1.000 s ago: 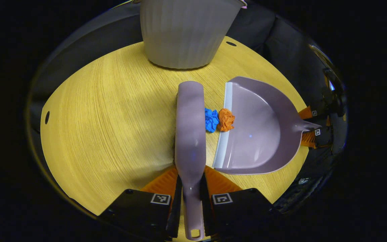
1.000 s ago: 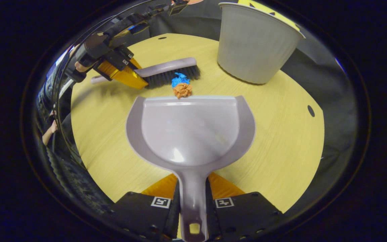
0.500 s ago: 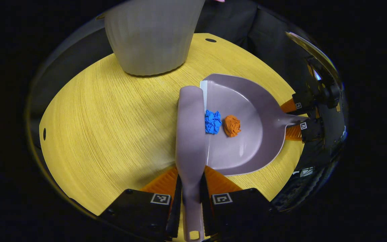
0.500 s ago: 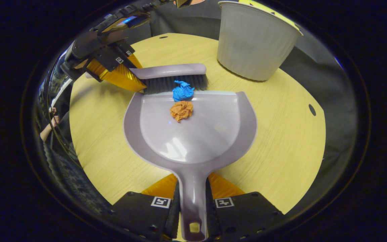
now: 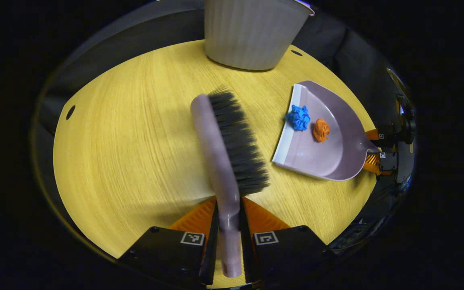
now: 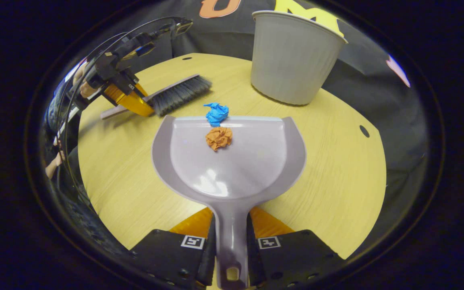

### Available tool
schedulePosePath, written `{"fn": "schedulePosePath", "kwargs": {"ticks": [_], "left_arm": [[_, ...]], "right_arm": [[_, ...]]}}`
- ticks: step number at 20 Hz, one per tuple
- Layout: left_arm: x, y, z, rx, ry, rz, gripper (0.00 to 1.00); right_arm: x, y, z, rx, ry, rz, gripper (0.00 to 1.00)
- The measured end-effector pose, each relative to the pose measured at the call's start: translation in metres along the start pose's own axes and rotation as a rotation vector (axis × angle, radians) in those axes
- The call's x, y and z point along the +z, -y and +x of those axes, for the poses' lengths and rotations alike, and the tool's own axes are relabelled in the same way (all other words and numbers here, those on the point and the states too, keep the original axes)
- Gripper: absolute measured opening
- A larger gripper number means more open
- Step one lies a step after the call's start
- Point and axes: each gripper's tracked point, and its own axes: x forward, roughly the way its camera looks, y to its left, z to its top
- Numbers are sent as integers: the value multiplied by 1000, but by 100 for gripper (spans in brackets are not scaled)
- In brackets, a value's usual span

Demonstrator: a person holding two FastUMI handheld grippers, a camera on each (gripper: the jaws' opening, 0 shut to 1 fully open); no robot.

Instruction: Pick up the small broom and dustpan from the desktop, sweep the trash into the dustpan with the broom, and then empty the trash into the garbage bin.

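Both paper balls sit in dustpan, right fingers pinching its handle; left fingers pinch broom; bin dump left.

On the table: one bin, one broom, one dustpan, two paper wads.

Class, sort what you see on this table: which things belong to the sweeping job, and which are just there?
Belong to the job: broom, dustpan, blue paper wad, orange paper wad, garbage bin.

Just there: round wooden table, booth's black cloth wall.
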Motion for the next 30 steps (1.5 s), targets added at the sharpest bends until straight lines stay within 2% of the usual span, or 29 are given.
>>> {"fn": "schedulePosePath", "kwargs": {"ticks": [5, 6, 7, 11, 12, 13, 14, 17, 18, 19, 21, 26, 28, 30], "left_arm": [[-2, -24, -19, 22, 14, -89, 30], [-28, -27, -16, 25, 19, -97, 30], [-8, -22, -16, 31, 22, -102, 30], [-12, -27, -20, 43, 31, -109, 30], [-15, -31, -21, 43, 32, -119, 34], [-21, -38, -20, 48, 32, -135, 30], [-26, -43, -21, 60, 33, -156, 30], [-35, -54, -22, 101, 41, -235, 30], [-36, -57, -22, 113, 50, -247, 26], [-34, -59, -21, 123, 62, -252, 30], [-33, -66, -22, 142, 76, -260, 26], [-36, -80, -31, 137, 104, -303, 20], [-40, -85, -37, 132, 107, -316, 20], [-42, -90, -44, 125, 111, -313, 20]], "right_arm": [[1, -6, 5, -12, 104, 50, 33], [1, -6, 4, -17, 122, 49, 33], [1, -6, 5, -20, 131, 52, 33], [4, -7, 0, -23, 155, 71, 33], [5, -6, -1, -27, 167, 71, 32], [5, -6, -3, -34, 181, 70, 32], [6, -7, -8, -37, 189, 73, 31], [11, -6, -26, -40, 207, 87, 32], [14, -6, -34, -45, 215, 85, 32], [19, -5, -42, -50, 226, 87, 31], [28, -4, -57, -47, 248, 104, 31], [53, 4, -107, -68, 312, 123, 34], [53, 2, -133, -95, 318, 112, 31], [62, 6, -152, -124, 307, 106, 34]]}}
